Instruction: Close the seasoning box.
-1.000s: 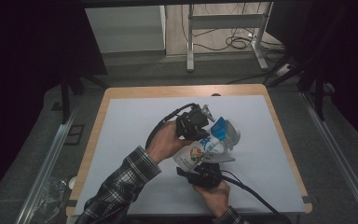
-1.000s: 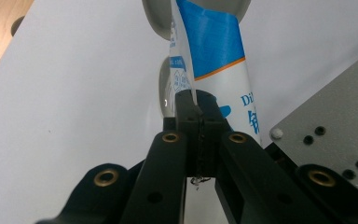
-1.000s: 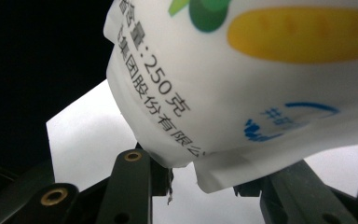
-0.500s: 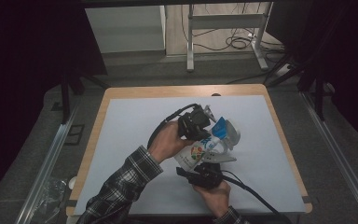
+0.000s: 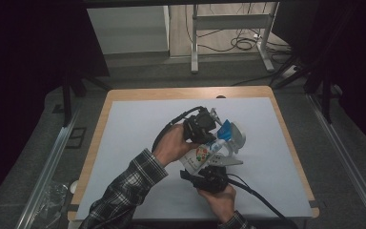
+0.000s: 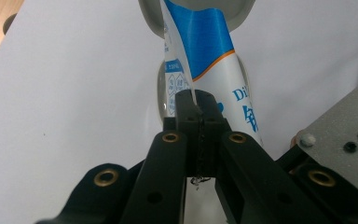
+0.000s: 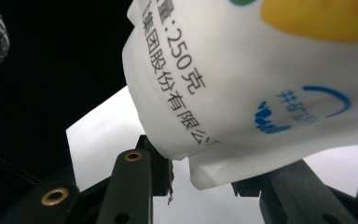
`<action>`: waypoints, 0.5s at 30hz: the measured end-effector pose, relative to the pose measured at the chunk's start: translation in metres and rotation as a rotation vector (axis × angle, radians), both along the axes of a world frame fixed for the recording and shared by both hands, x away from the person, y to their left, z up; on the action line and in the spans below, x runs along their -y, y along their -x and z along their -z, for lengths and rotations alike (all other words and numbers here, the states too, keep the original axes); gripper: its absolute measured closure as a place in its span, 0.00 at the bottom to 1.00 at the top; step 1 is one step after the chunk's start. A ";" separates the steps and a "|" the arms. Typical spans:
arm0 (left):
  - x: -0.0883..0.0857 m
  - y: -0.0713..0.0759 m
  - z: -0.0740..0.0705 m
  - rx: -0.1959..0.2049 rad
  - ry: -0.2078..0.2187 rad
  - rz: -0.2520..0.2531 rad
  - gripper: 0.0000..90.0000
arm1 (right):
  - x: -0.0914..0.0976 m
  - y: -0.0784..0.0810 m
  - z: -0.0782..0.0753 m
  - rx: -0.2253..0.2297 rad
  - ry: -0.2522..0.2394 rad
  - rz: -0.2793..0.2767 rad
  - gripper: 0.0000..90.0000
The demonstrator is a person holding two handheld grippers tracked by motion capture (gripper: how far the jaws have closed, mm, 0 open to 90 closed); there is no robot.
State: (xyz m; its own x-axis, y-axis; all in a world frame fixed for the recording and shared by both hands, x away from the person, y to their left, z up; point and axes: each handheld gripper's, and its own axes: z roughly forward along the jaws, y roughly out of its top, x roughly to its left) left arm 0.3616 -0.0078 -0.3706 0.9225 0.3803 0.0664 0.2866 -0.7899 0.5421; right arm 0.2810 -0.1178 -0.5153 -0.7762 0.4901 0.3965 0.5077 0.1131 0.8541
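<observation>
Dim room, lit bench

A wood-edged bench (image 5: 124, 95) under a white sheet (image 5: 138, 129) stands on grey floor (image 5: 343, 157); at 12 o'clock, a metal-framed desk (image 5: 228, 21) over tangled cables (image 5: 240, 43).

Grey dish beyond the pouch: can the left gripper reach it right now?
Probably not yet. The left gripper has its fingers shut on the pouch, whose blue end lies between them and the grey dish. It would have to let go first.

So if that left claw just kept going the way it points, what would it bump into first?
Probably the grey bowl. The left claw is pinched on the edge of the blue-and-white pouch, whose top reaches into that bowl just ahead, though depth is unclear.
</observation>
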 end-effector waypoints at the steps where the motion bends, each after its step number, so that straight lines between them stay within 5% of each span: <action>1: 0.000 0.000 0.000 0.001 -0.003 0.001 1.00 | 0.000 0.000 0.000 0.001 -0.001 0.000 0.72; 15: 0.004 0.000 0.002 0.002 -0.011 0.003 1.00 | 0.002 0.001 -0.005 -0.001 -0.027 -0.013 0.72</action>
State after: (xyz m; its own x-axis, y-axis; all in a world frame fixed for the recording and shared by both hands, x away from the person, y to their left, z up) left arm 0.3616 -0.0122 -0.3728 0.9234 0.3769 0.0723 0.2834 -0.7967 0.5339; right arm 0.2798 -0.1194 -0.5099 -0.7820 0.4688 0.4107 0.5075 0.0963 0.8563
